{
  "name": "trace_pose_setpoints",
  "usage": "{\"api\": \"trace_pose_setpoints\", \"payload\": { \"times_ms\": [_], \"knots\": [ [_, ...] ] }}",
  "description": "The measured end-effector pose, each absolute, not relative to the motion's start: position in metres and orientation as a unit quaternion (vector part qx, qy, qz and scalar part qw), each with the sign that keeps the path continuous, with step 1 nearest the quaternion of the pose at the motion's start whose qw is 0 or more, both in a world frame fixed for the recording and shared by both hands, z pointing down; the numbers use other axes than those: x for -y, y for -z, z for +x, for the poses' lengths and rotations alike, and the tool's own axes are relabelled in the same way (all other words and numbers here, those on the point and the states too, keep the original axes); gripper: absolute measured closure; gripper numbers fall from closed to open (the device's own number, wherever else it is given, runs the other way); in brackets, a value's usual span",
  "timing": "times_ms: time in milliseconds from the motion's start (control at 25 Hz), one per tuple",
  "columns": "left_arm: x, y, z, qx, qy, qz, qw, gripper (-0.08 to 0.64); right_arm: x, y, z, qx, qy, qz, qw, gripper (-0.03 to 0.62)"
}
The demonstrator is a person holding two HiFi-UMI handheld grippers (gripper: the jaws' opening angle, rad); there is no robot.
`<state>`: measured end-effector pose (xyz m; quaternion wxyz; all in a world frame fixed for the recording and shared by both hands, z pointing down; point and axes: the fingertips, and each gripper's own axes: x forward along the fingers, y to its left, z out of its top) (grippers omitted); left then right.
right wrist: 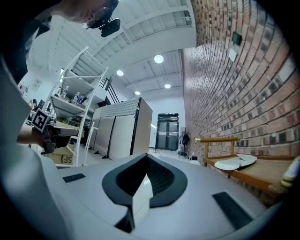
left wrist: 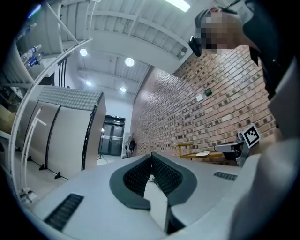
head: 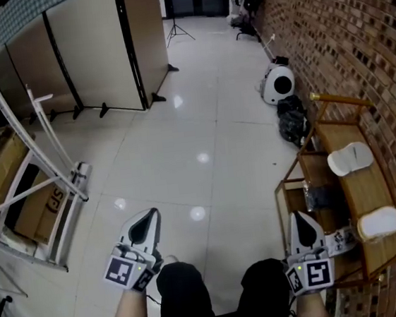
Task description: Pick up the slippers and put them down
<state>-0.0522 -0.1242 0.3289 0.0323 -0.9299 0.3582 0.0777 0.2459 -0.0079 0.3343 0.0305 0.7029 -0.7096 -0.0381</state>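
Currently: left gripper (head: 146, 224) and right gripper (head: 304, 224) pressed together, empty, lower frame | slippers (head: 349, 159) on bench (head: 372, 190), right edge | advice: spread jaws before reaching, pinch each by its rim.

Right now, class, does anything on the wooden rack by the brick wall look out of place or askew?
Only mildly: the far slipper and the near slipper lie apart on the rack top, not side by side as a pair. Nothing looks spilled or damaged.
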Motion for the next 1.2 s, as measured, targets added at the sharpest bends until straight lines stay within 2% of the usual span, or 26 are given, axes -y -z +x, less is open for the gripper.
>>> {"api": "trace_pose_setpoints", "payload": {
  "times_ms": [440,720,1000,1200],
  "knots": [
    [0.172,-0.317,0.025,-0.296,-0.095,-0.951,0.015,0.56,0.013,-0.316,0.288,0.668,0.046,0.742,0.022,0.582],
    [0.173,-0.301,0.077,-0.222,-0.096,-0.97,0.023,0.56,-0.026,-0.299,0.321,0.603,0.061,0.795,0.008,0.581],
    [0.163,-0.294,0.134,-0.147,-0.098,-0.984,-0.006,0.56,-0.079,-0.285,0.343,0.538,0.074,0.84,0.015,0.581],
    [0.145,-0.29,0.179,-0.092,-0.095,-0.991,-0.002,0.56,-0.125,-0.279,0.357,0.482,0.078,0.873,0.018,0.581]
  ]
}}
